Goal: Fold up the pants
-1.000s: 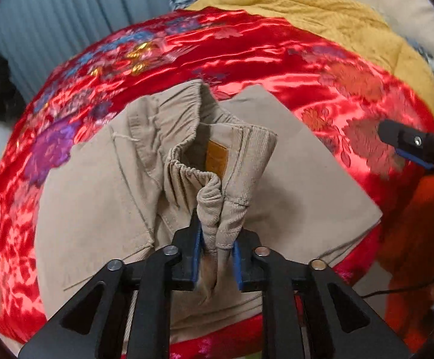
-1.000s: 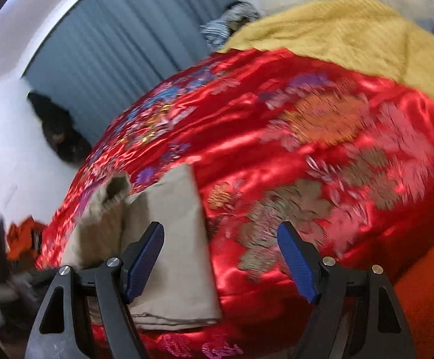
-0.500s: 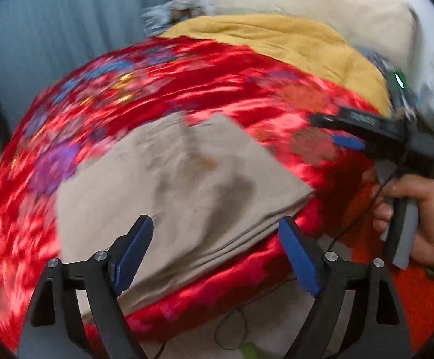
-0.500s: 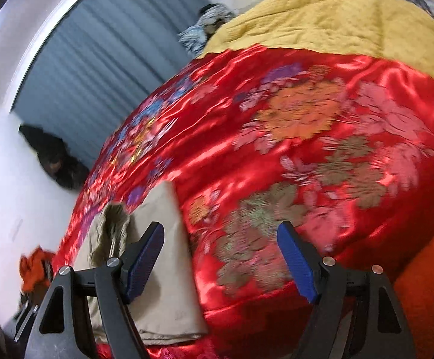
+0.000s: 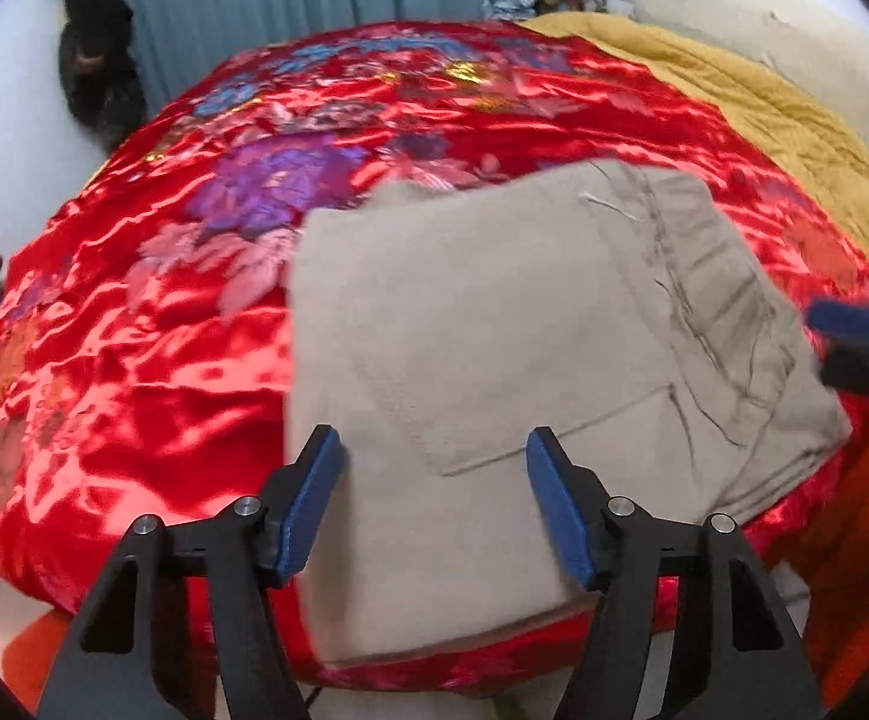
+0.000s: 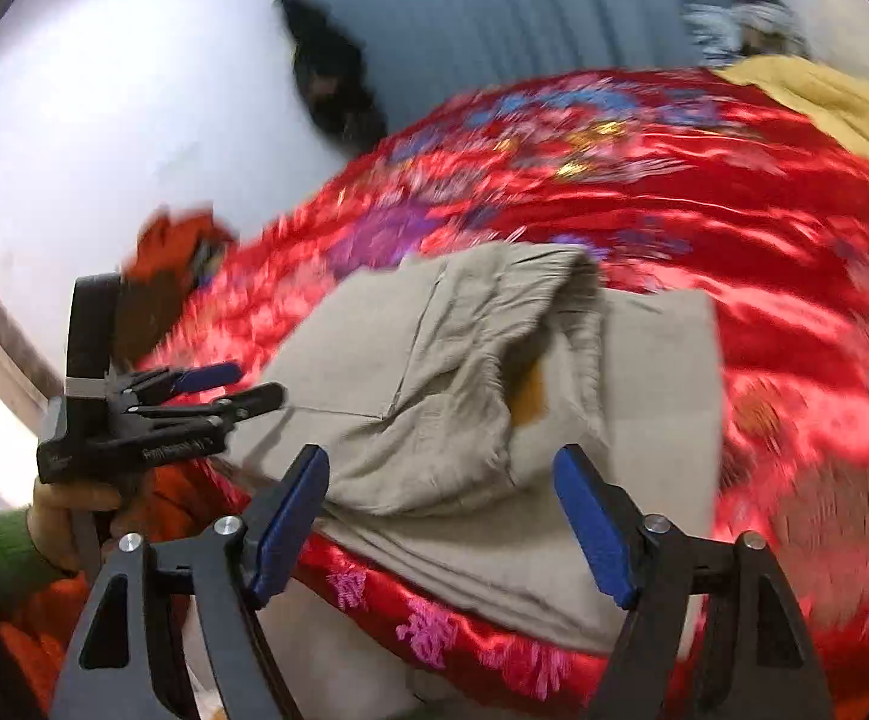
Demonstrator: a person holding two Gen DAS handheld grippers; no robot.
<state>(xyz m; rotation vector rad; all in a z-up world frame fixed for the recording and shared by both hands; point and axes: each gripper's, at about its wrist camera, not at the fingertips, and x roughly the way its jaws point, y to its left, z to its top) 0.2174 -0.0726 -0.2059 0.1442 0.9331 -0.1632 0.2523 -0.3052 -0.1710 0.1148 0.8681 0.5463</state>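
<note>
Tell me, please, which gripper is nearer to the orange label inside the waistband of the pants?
Right. The right gripper hangs open just before the bunched waistband where the orange label shows. The left gripper, also open, sits at the far edge of the pants, away from the label.

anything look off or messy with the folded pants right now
Yes. The beige corduroy pants lie folded near the edge of the red floral satin quilt, but the elastic waistband is bunched and gaping, showing the orange label inside. Both tongs hover open, holding nothing.
</note>
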